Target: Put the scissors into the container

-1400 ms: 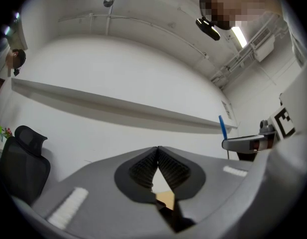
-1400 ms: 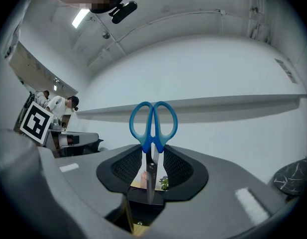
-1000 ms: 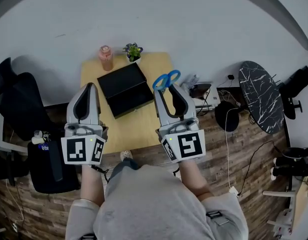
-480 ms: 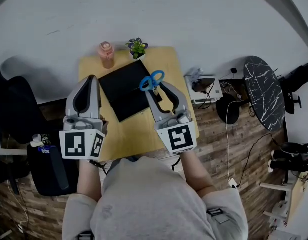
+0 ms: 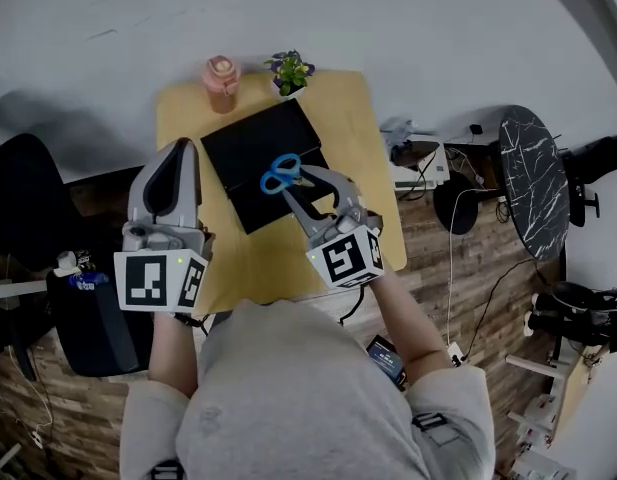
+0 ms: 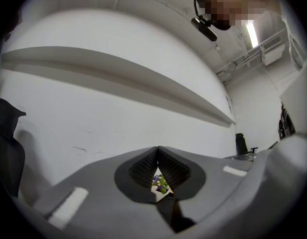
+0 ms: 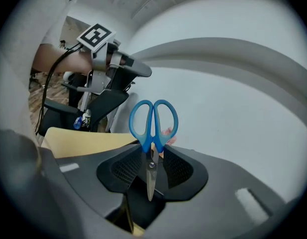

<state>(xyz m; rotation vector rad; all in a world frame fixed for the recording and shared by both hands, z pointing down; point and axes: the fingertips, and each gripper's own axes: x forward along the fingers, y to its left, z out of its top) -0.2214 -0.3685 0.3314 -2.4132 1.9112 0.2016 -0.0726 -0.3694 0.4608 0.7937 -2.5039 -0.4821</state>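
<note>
The wooden bench [image 5: 238, 258] carries a flat black container [image 5: 250, 153] near its middle; from above I cannot tell how deep its walls are. Just left of the container hangs the left gripper [image 5: 176, 158], its jaws pressed together on nothing. Over the container's near right corner hovers the right gripper [image 5: 296, 186], its jaws clamped on the scissors [image 5: 280, 173] at the pivot. The blue handles reach out above the container and the closed blades point back toward the gripper body. Beyond the container's far edge stand a pink bottle [image 5: 220, 71] and a small potted plant [image 5: 291, 71].

The hold is on a narrow, hard spot, so the scissors could probably swivel or slide if tilted. Released this high, or this close to the container's corner, they may bounce or land across its rim and end up beside the container.
</note>
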